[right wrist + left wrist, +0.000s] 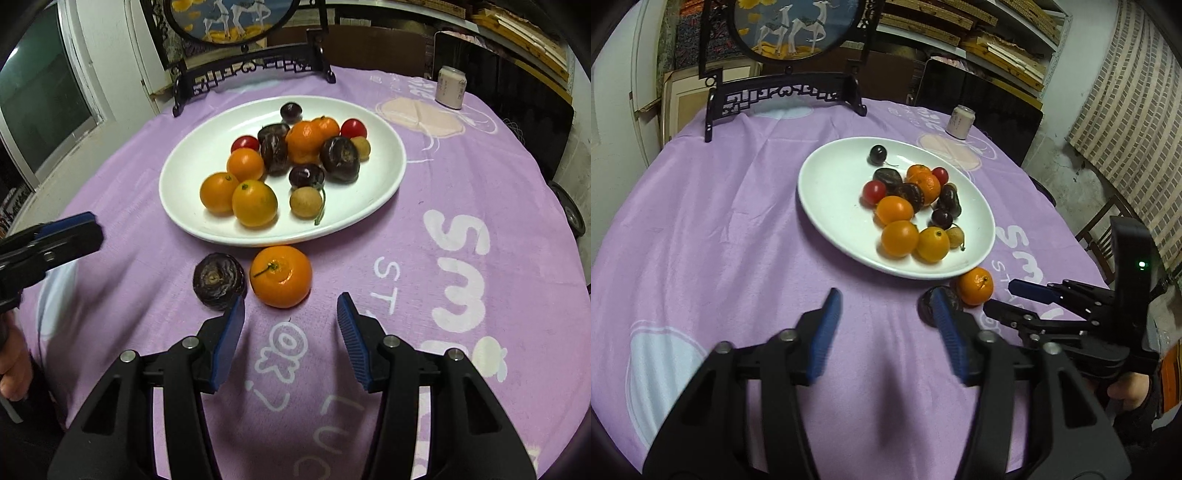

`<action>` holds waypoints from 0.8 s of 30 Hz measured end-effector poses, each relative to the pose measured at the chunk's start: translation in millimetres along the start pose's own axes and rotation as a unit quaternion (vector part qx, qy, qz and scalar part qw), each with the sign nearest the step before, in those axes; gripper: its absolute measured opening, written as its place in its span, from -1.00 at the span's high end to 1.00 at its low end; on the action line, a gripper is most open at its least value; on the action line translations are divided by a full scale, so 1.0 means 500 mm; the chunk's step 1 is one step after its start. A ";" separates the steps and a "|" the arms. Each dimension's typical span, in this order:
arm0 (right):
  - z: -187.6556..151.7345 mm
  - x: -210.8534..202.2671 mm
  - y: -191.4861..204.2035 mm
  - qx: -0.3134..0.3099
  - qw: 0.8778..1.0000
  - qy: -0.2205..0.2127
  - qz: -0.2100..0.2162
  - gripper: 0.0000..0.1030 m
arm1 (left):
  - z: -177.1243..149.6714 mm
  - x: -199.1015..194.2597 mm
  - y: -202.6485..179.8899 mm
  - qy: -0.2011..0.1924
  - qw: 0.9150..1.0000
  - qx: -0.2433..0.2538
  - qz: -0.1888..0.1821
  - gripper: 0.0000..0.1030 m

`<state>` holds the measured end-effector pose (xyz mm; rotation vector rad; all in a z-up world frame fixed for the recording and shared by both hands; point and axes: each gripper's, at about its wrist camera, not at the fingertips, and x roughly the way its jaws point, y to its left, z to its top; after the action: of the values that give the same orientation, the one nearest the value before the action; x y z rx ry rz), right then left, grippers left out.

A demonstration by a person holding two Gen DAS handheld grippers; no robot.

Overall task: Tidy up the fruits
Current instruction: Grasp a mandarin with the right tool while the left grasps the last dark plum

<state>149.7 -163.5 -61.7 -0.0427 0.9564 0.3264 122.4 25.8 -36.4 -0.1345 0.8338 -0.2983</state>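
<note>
A white oval plate (pixel 831 192) (pixel 192 192) holds several fruits: oranges, dark wrinkled fruits, red cherry tomatoes and a tan longan. On the purple cloth just in front of the plate lie a mandarin (pixel 280 276) (pixel 975 286) and a dark wrinkled fruit (pixel 218 280) (pixel 929 304), side by side. My right gripper (pixel 290 317) is open and empty, just short of the mandarin; it also shows in the left wrist view (pixel 1003 297). My left gripper (pixel 886 306) is open and empty, its right finger beside the dark fruit.
A black carved stand with a round deer picture (pixel 786 33) stands at the table's far edge. A small pale can (pixel 959 122) (pixel 450 88) sits at the far right. Shelves and a chair lie beyond the table.
</note>
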 end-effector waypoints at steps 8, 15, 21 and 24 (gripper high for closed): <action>0.019 0.069 0.024 -0.032 0.999 0.011 -0.034 0.11 | -0.021 0.016 -0.002 0.023 1.000 -0.002 -0.008 -0.27; 0.006 0.022 -0.003 0.015 1.000 0.003 0.009 0.20 | -0.029 0.033 -0.046 0.040 0.999 0.025 -0.023 -0.28; -0.041 -0.038 -0.034 0.030 0.999 -0.013 0.007 0.20 | -0.030 0.067 -0.092 0.058 0.997 0.051 -0.020 -0.39; -0.068 -0.055 -0.043 0.030 0.999 -0.017 0.007 0.20 | -0.029 0.094 -0.115 0.071 0.996 0.061 -0.008 -0.41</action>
<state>114.4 -197.0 -61.4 0.0230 0.9332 0.3098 129.5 -43.3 -66.0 -0.0061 0.9524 -0.3766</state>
